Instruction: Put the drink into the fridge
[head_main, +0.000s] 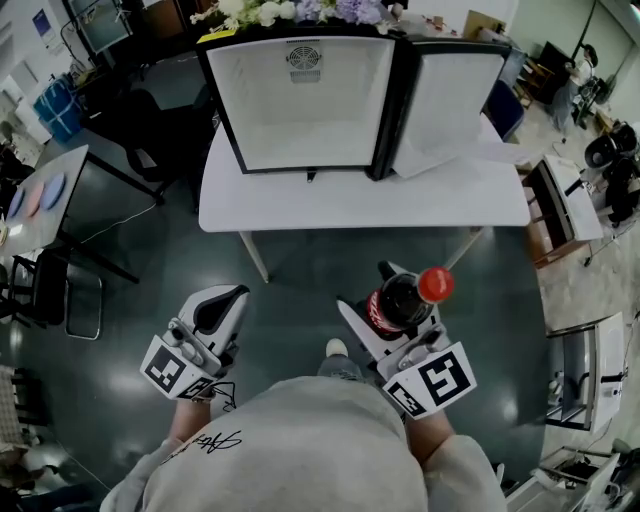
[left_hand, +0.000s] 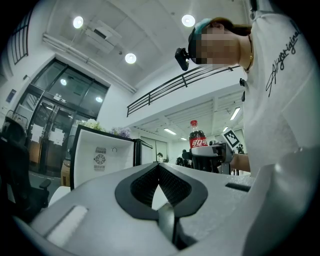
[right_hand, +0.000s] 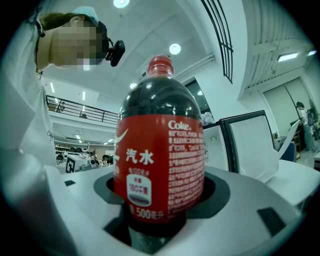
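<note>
A small black fridge (head_main: 300, 100) stands on the white table (head_main: 350, 205) ahead, its door (head_main: 450, 100) swung wide to the right and its white inside bare. My right gripper (head_main: 375, 295) is shut on a cola bottle (head_main: 405, 295) with a red cap and red label, held upright at waist height short of the table. In the right gripper view the bottle (right_hand: 160, 150) fills the middle between the jaws, with the fridge (right_hand: 250, 145) behind it. My left gripper (head_main: 225, 300) hangs shut and empty to the left. From the left gripper view, the bottle (left_hand: 198, 140) and fridge (left_hand: 102, 155) show beyond the closed pads (left_hand: 170, 187).
Flowers (head_main: 290, 10) lie on top of the fridge. A grey side table (head_main: 40, 190) with plates and black chairs (head_main: 45, 290) stand at the left. Cabinets and equipment (head_main: 565, 195) line the right. Dark floor (head_main: 300, 270) lies between me and the table.
</note>
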